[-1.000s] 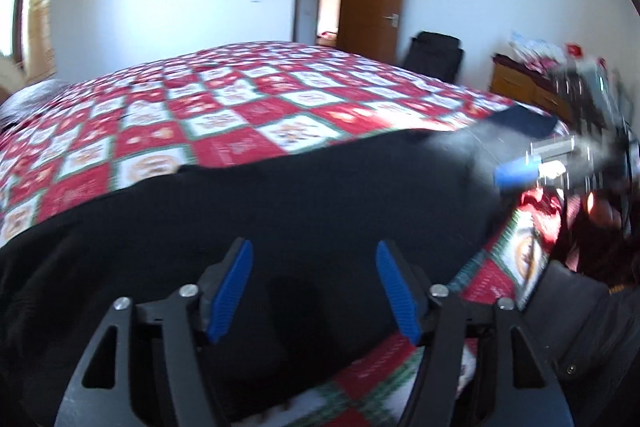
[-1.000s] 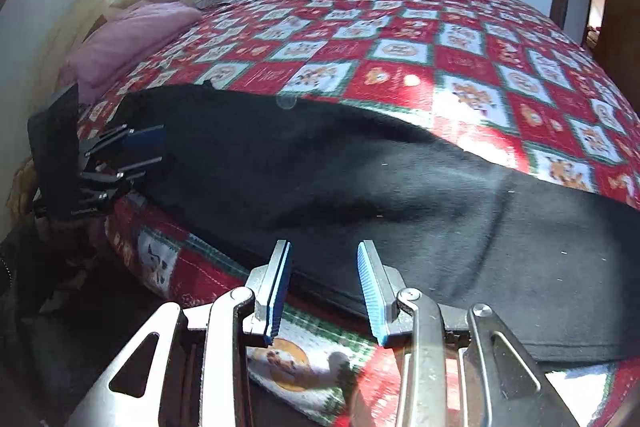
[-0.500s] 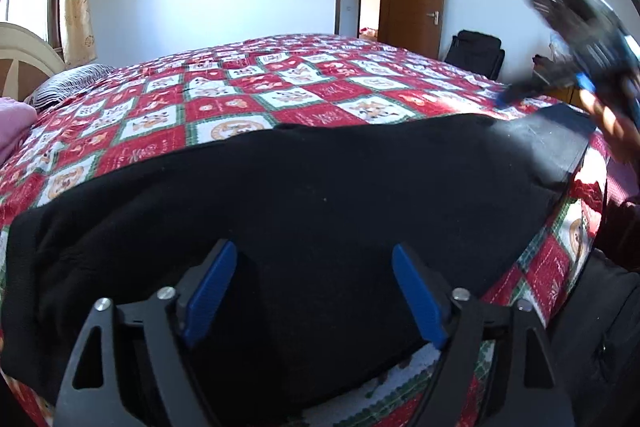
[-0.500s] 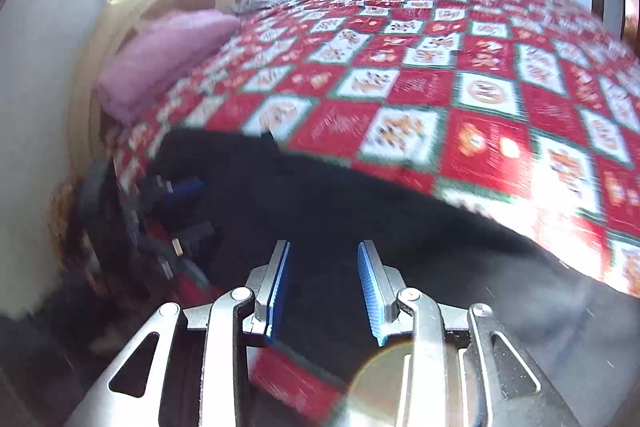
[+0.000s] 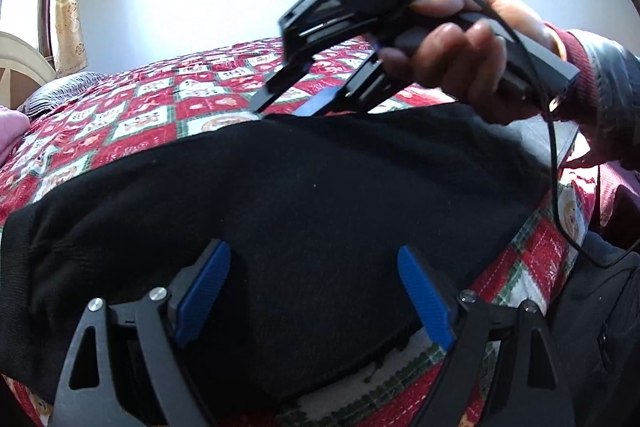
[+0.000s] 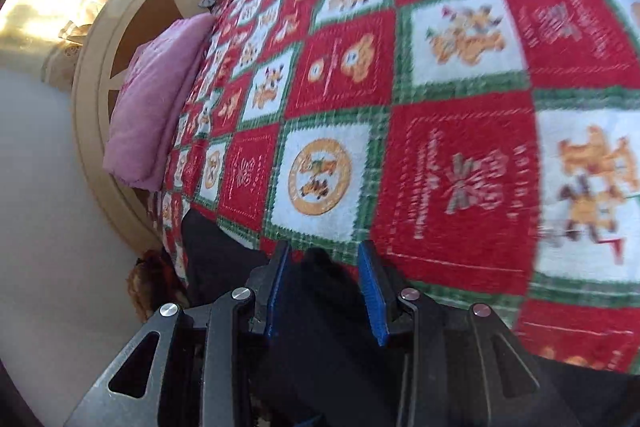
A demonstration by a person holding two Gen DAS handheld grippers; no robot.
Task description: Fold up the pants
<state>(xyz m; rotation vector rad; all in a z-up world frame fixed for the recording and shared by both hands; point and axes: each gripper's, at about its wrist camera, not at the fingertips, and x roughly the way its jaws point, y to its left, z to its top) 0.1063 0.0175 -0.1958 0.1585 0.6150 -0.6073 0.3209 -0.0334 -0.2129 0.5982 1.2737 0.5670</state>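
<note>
Black pants (image 5: 300, 195) lie lengthwise along the near edge of the bed. My left gripper (image 5: 314, 291) hangs low over their near edge, jaws wide open, and its blue pads (image 5: 204, 287) hold nothing. A hand (image 5: 460, 47) holds my right gripper (image 5: 286, 105), which tilts down onto the pants' far edge near the middle. In the right wrist view the right gripper (image 6: 324, 287) is partly open. A peak of the pants (image 6: 320, 307) lies between its jaws, and the pads do not press on it.
A red, white and green checked quilt (image 6: 440, 107) covers the bed. A pink pillow (image 6: 156, 99) and a pale round headboard (image 6: 88, 115) are at the head end, and a grey striped pillow (image 5: 60, 91) lies there too. A dark jacket (image 5: 600, 327) is at the bedside.
My right gripper swept from the pants' leg end at the right across to their far edge in the middle, rolling as it went. My left gripper's jaws widened and it shifted a little along the pants.
</note>
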